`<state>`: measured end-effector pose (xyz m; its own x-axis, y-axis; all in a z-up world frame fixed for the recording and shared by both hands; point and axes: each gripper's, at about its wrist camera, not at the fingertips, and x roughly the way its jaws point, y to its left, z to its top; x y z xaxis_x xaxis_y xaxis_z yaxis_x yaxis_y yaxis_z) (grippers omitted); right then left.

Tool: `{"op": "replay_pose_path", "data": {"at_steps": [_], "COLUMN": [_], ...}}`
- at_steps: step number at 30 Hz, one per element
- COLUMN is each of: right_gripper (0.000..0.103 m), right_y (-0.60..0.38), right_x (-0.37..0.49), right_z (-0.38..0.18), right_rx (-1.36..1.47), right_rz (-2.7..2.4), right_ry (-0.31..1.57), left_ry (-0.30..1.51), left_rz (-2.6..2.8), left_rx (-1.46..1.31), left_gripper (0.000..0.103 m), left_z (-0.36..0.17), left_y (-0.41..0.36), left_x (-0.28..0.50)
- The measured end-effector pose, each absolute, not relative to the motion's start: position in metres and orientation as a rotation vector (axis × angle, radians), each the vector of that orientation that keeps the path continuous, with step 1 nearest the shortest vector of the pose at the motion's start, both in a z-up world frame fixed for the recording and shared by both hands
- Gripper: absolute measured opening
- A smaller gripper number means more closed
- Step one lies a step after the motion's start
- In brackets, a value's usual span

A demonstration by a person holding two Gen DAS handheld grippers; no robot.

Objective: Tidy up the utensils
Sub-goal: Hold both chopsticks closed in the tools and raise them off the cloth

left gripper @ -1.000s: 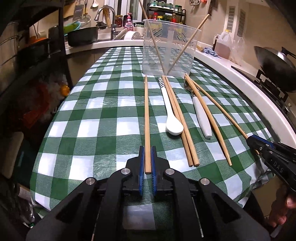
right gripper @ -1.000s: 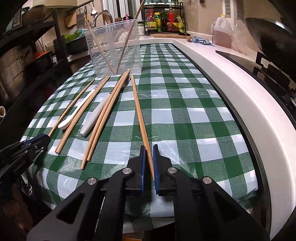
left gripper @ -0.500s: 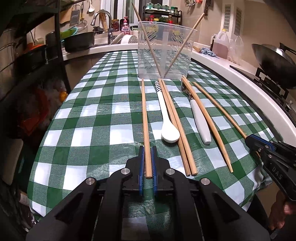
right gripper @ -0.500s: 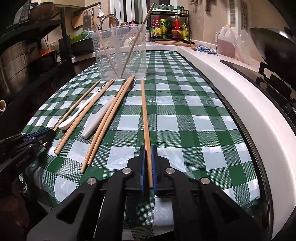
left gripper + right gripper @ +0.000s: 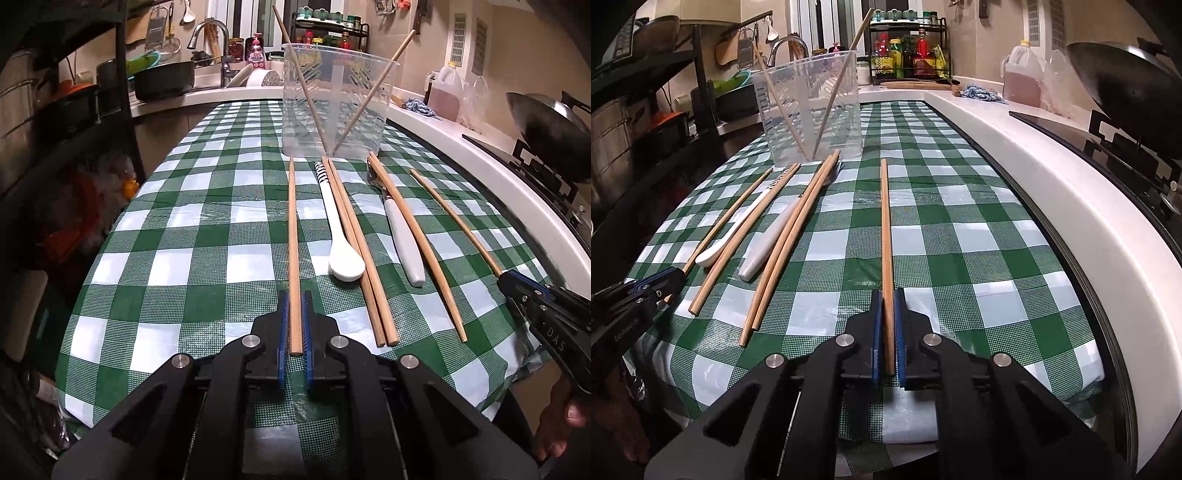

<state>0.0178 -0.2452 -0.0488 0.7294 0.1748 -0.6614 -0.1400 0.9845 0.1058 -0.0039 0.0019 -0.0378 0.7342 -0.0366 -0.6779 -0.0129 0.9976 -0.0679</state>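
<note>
Wok (image 5: 550,122) cut off at right edge

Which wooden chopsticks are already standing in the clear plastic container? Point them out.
The two thin wooden chopsticks leaning crossed inside the clear plastic container at the far end of the checked tablecloth; every other chopstick lies flat or is clamped in a gripper.

Two wrist fisheyes, each low and close behind its gripper, angled down along the checked surface (image 5: 192,236) toward the clear container (image 5: 812,110); both views share the laid-out utensils.
</note>
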Motion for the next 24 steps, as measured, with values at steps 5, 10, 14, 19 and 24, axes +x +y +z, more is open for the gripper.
{"op": "replay_pose_path", "data": {"at_steps": [5, 10, 14, 19, 24], "right_gripper": [0.008, 0.008, 0.008, 0.008, 0.006], "right_y": [-0.2462, -0.2462, -0.2459, -0.2451, -0.2453], "right_x": [0.0183, 0.0183, 0.0182, 0.0185, 0.0195], "right_z": [-0.0487, -0.0484, -0.0484, -0.0481, -0.0474], "right_rx": [0.059, 0.059, 0.060, 0.056, 0.055], "right_rz": [0.181, 0.180, 0.180, 0.180, 0.181], "right_ry": [0.735, 0.736, 0.736, 0.736, 0.740], "left_ry": [0.744, 0.743, 0.743, 0.744, 0.744], "left_rz": [-0.016, -0.015, -0.015, -0.015, -0.018], "left_rx": [-0.069, -0.067, -0.068, -0.067, -0.067], "left_gripper": [0.007, 0.007, 0.007, 0.007, 0.007], "left_z": [-0.0379, -0.0373, -0.0374, -0.0375, -0.0370], "left_y": [0.0008, 0.0012, 0.0015, 0.0012, 0.0018], "left_x": [-0.0040, -0.0034, -0.0033, -0.0036, -0.0027]}}
